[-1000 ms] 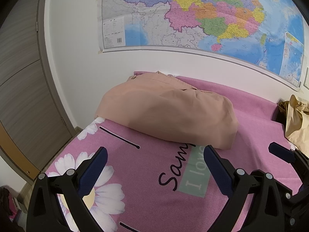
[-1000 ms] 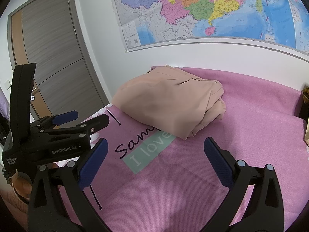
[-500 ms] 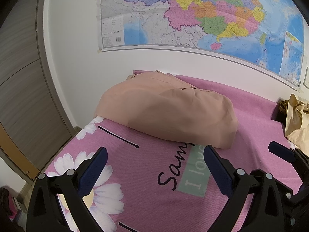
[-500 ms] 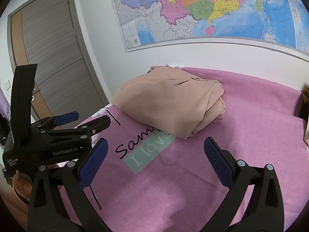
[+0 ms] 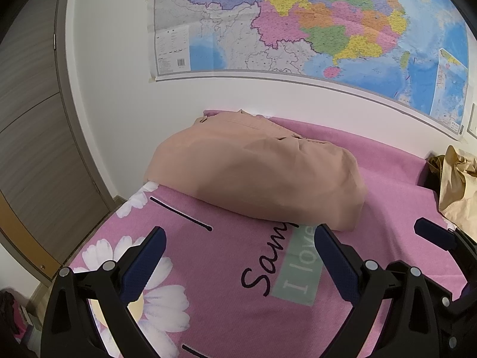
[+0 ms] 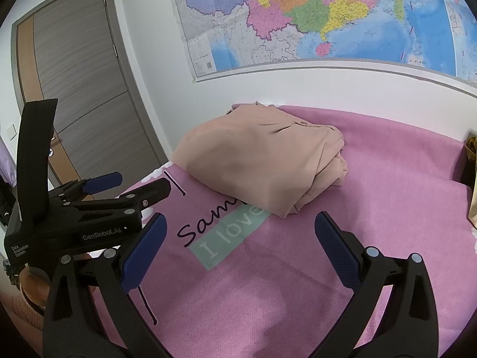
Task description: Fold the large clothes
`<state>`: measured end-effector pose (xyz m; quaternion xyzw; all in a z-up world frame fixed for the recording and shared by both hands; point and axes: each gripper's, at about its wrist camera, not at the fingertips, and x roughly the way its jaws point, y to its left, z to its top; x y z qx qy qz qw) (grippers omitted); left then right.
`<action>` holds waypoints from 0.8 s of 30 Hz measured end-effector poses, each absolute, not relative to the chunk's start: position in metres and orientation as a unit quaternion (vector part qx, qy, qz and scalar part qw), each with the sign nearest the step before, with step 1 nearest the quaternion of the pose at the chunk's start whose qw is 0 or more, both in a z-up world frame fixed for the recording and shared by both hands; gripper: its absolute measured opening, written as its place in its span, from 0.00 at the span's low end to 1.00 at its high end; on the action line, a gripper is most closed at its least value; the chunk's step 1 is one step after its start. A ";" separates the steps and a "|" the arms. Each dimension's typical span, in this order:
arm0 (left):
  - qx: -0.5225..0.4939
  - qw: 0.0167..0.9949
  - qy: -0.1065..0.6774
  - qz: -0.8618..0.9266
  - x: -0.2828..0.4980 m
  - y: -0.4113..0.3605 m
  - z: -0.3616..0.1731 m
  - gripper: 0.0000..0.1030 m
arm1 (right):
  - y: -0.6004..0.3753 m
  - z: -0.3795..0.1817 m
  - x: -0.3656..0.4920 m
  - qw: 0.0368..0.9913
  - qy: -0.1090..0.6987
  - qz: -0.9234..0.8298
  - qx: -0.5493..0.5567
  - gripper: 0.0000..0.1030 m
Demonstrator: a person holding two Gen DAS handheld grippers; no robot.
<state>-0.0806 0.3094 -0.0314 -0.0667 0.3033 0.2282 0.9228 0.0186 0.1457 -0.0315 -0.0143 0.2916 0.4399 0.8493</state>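
Two claws, left claw (image 5: 238, 256) and right claw (image 6: 240, 240), hover with jaws apart and empty above a pink bed (image 6: 387, 185). Nothing has shifted over the last second. Ahead of both lies the folded peach garment (image 5: 256, 173), so folding looks finished. Bedspread print reads "Sam" and "I love"; the left claw's body reads "GenRobot.AI".

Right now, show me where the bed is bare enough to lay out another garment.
The widest bare patch of bed runs right of the folded garment, from the wall to the near edge, ending at the tan pile. A smaller strip lies before the garment, around the printed words. The far left corner is taken. Both grippers, left and right, hover open over the near edge.
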 end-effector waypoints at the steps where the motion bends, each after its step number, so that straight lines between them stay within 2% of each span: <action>1: -0.067 0.923 0.303 0.228 -0.080 0.310 -0.031 0.93 | 0.146 -0.031 0.019 0.849 0.291 0.441 -0.014 0.95; 24: -0.066 0.922 0.304 0.230 -0.082 0.310 -0.032 0.93 | 0.146 -0.033 0.018 0.850 0.290 0.440 -0.013 0.95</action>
